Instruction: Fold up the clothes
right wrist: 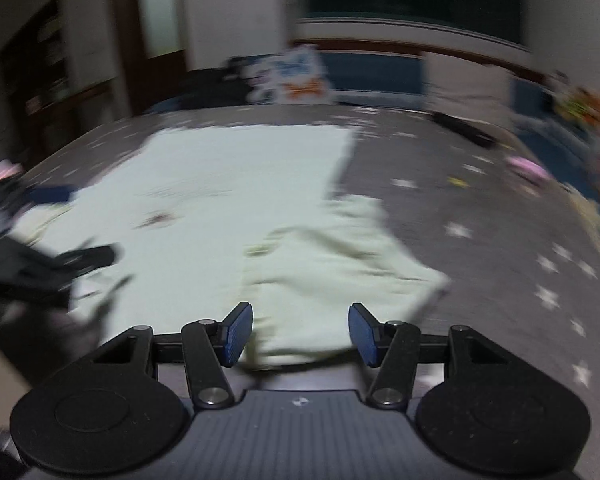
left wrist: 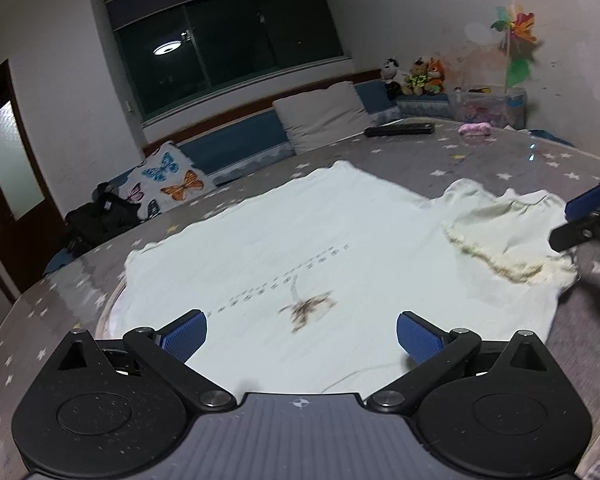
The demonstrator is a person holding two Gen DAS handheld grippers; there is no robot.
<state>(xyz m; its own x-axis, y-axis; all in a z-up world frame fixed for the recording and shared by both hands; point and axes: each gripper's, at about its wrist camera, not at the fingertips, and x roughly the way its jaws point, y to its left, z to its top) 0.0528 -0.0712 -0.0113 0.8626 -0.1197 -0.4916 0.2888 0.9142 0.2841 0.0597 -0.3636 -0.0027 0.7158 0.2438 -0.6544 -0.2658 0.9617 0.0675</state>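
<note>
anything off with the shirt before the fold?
Yes. On the white shirt, one sleeve is flopped over and bunched rather than spread flat, near the right gripper. The body lies fairly flat on the star-print cover. Nothing looks torn or spilled.

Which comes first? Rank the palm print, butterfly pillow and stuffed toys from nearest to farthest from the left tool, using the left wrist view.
1. Palm print: on the white shirt, just ahead of the left tool.
2. Butterfly pillow: far left, at the bed's edge.
3. Stuffed toys: far right corner, against the wall.
</note>
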